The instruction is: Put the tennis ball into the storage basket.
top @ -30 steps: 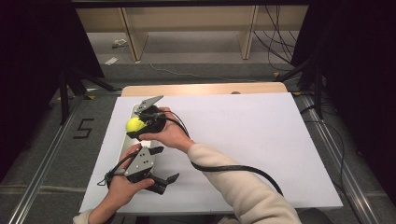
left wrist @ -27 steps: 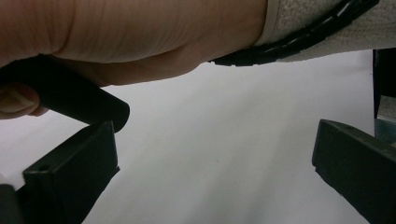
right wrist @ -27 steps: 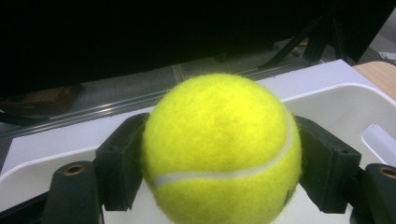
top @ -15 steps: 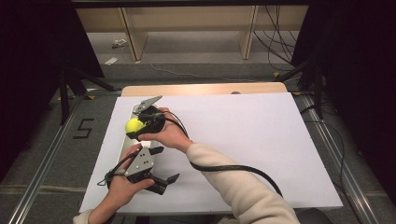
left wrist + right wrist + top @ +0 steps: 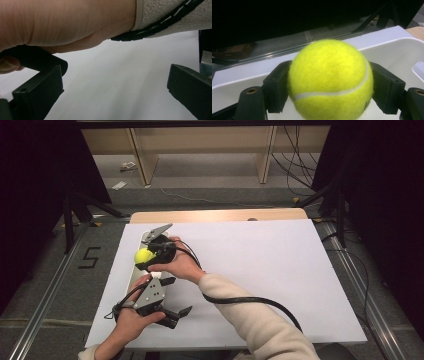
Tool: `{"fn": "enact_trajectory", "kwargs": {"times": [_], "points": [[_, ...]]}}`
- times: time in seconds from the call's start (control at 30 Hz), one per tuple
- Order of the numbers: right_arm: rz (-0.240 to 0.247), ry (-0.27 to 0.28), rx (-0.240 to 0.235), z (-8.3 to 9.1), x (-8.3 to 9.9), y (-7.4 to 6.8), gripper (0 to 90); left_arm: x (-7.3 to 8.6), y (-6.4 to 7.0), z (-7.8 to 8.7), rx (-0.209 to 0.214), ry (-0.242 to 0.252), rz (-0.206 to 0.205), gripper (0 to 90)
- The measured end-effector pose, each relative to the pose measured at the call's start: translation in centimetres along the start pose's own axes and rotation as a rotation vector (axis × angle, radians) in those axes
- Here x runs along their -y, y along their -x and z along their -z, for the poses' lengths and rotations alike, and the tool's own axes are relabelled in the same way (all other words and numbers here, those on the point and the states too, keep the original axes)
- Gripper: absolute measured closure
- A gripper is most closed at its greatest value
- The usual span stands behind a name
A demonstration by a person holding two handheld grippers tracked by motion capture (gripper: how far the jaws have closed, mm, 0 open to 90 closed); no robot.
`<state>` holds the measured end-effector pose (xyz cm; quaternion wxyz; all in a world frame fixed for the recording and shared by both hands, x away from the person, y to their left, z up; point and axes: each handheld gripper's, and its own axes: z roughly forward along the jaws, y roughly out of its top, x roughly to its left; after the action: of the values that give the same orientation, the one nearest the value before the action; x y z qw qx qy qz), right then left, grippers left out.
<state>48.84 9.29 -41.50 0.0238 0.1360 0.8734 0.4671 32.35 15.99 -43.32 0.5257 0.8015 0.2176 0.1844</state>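
Ball (image 5: 329, 80) bottom was cut off by the right gripper view's lower edge. Tray (image 5: 135, 275) was mostly hidden under both hands in the high view. Right forearm (image 5: 67, 22) blocked the left gripper view's top.

Grey floor (image 5: 45, 270); wooden shelf frame (image 5: 200, 145); dark surrounding curtains (image 5: 30, 170).

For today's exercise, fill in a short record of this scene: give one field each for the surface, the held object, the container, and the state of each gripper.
surface: white table top
held object: yellow tennis ball, clamped between the jaws of the right gripper
container: white tray, directly behind and below the ball, at the table's left side
right gripper: shut on the ball, above the tray
left gripper: jaws wide apart, holding nothing, near the table's front edge
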Motion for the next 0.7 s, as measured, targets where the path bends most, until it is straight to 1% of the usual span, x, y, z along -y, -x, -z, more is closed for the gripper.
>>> {"fn": "enact_trajectory", "kwargs": {"times": [0.03,0.33,0.4,0.47,0.63,0.7], "points": [[0.006,-0.002,0.001,-0.01,0.03,0.07,26.1,0.0,0.0,-0.01,0.0,-0.001,0.0,0.0],[-0.003,-0.006,0.001,-0.2,0.22,0.04,26.1,0.01,0.03,-0.01,0.001,-0.001,0.0,0.0],[-0.004,-0.014,-0.001,-0.22,0.32,0.06,26.1,0.01,0.03,-0.03,0.002,-0.001,-0.001,0.0],[0.001,-0.012,0.002,-0.31,0.4,0.07,26.1,0.02,0.03,-0.04,0.004,-0.001,0.0,0.0],[-0.006,-0.012,0.001,-0.45,0.39,0.09,26.1,0.02,0.03,-0.04,0.005,-0.002,0.0,0.0],[-0.006,-0.021,-0.002,-0.47,0.42,0.06,26.0,0.01,0.03,-0.03,0.003,-0.002,0.0,0.0]]}}
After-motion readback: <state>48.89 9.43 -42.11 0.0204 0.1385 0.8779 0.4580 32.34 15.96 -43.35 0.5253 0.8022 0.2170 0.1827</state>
